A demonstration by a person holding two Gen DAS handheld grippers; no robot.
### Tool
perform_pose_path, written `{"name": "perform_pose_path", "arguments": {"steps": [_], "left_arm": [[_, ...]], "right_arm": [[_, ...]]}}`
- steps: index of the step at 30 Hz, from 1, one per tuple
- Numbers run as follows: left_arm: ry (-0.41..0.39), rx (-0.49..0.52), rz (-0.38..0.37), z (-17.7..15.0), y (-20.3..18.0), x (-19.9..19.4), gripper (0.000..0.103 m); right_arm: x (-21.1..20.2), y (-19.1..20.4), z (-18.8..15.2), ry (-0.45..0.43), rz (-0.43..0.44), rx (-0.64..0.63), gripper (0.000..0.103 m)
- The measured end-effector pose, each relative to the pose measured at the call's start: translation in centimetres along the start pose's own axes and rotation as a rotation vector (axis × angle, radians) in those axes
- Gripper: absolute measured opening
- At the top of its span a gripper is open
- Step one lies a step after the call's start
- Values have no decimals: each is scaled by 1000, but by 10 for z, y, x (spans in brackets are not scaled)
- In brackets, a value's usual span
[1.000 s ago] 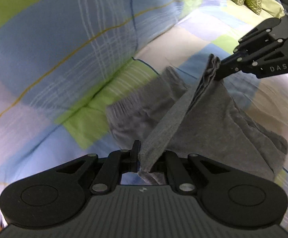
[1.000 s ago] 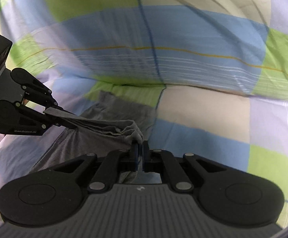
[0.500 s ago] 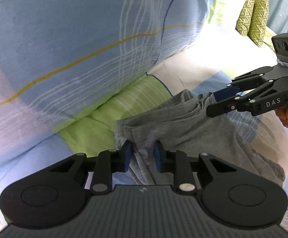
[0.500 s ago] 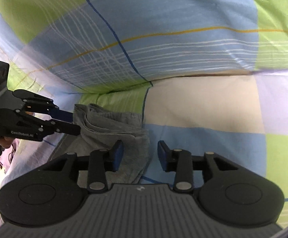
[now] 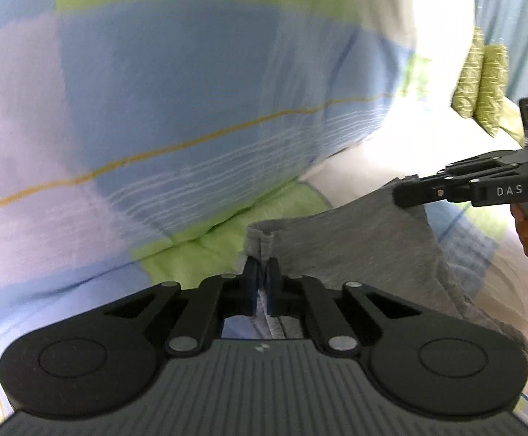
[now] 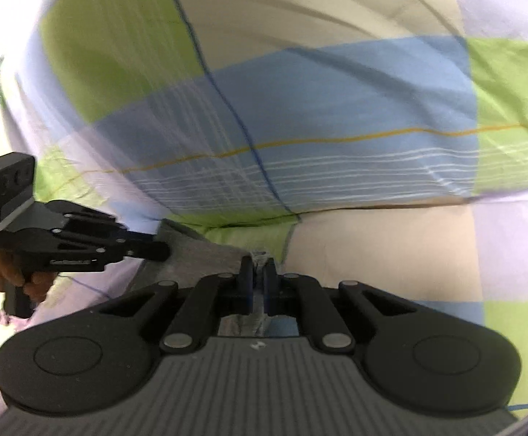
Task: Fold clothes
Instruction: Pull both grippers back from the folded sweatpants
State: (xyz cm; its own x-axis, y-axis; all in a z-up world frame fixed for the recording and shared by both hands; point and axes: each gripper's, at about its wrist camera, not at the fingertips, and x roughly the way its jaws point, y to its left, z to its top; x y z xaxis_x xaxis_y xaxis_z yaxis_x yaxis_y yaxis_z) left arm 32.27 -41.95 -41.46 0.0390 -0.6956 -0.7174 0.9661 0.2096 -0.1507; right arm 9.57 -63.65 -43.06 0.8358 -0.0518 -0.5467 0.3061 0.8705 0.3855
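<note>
Left gripper [image 5: 262, 276] and right gripper [image 6: 258, 276] each pinch grey garment [image 5: 354, 239] edge between closed pads, ahead lies checked bedding [image 5: 191, 127]. Fold underway; next needs matched carry.

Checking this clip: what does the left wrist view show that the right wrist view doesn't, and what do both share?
Left wrist only: two green patterned cushions, a grey-blue curtain, and the wide spread of the grey garment.
Right wrist only: the beige patch of the checked bedding.
Both: each shows its own tongs shut on a garment corner, left tongs, right tongs, with the other tongs gripping the far corner.
</note>
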Motion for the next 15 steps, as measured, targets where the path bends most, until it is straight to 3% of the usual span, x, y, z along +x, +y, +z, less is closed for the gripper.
{"name": "perform_pose_path", "arguments": {"steps": [3,6,7,10,13,15], "left_arm": [[50,-16,34,-3,1,11,2],[91,-46,76,-2,3,14,19],[100,-60,92,0,3,12,21],[107,-67,132,5,2,1,20],[87,-28,138,13,-6,-15,19],[87,-7,118,16,-8,-5,19]], "right_arm": [[15,-6,0,18,-32,27,4],[33,-10,-5,67,-66,58,8],[37,-11,-6,79,-78,77,28],[31,-7,0,68,-139,114,60],[8,7,9,6,-235,94,60],[-5,22,10,-42,-211,48,52]]}}
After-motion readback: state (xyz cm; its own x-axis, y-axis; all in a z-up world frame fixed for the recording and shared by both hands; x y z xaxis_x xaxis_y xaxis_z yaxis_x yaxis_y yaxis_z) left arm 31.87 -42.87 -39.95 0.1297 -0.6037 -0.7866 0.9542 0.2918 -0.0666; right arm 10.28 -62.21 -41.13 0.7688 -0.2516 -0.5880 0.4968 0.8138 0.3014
